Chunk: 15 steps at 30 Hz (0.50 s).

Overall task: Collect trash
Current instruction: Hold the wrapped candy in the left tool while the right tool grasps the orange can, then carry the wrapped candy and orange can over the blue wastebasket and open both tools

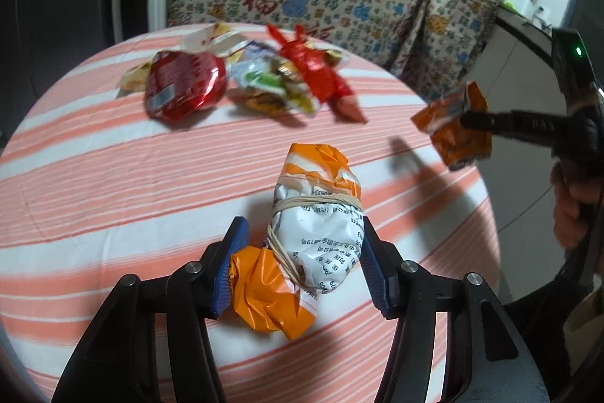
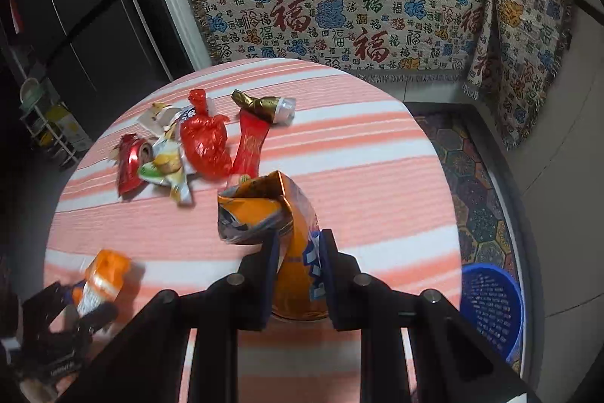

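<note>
Between the left gripper's (image 1: 298, 267) blue pads sat an orange-and-white bundle (image 1: 315, 214) bound with rubber bands, both pads against its sides, over the striped round table (image 1: 113, 176). Alongside, the right gripper (image 2: 300, 259) was clamped on a crumpled orange packet (image 2: 264, 214). More wrappers (image 2: 181, 153) lay farther back; a blue basket (image 2: 490, 304) stood on the floor.

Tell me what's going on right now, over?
Right hand-held gripper shut on orange carton. Left hand-held gripper around tied wrapper bundle. Blue basket beside table; wrapper pile waiting.
</note>
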Available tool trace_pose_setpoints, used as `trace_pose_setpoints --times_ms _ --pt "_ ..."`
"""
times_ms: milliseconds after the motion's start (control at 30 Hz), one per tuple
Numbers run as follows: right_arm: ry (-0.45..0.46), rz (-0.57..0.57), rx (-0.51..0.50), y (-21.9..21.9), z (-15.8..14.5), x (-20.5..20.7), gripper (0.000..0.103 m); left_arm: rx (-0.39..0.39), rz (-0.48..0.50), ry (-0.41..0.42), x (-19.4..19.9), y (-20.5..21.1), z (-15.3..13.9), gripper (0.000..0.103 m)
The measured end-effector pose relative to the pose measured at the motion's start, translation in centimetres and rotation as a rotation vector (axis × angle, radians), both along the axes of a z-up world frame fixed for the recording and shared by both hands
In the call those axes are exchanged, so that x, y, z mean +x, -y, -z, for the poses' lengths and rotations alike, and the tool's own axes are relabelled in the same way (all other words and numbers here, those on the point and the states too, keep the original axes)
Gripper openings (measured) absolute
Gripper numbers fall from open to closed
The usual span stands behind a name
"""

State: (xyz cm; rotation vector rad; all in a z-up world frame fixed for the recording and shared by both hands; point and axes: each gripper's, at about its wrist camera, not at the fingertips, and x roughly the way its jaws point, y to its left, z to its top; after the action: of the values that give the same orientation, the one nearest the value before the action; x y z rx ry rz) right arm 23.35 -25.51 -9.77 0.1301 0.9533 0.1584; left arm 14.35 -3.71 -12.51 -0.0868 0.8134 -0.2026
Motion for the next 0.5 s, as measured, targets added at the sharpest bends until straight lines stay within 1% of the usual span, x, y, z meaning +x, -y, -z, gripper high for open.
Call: trace_pose_setpoints --times_ms 100,200,300,367,500 --pt "-0.003 0.005 0.059 1.5 -0.5 -2.1 0.022 -0.028 0.028 0.006 0.2 1.8 -1.2 0.058" --pt "-0.008 0.010 0.086 2.6 -0.7 -3.9 0.022 -0.020 0.066 0.022 0.4 4.1 -2.2 0.058" --pt "-0.007 0.028 0.109 4.1 -1.0 -5.5 0.022 -0.020 0.103 0.021 0.7 6.5 -2.5 0.058" --pt "0.003 0.053 0.118 5.7 -1.6 -6.8 0.022 -0.028 0.131 0.011 0.9 8.3 -2.5 0.058" --pt "0.023 0.123 0.100 9.5 -2.8 -8.3 0.022 -0.031 0.205 0.003 1.0 12.8 -2.9 0.058"
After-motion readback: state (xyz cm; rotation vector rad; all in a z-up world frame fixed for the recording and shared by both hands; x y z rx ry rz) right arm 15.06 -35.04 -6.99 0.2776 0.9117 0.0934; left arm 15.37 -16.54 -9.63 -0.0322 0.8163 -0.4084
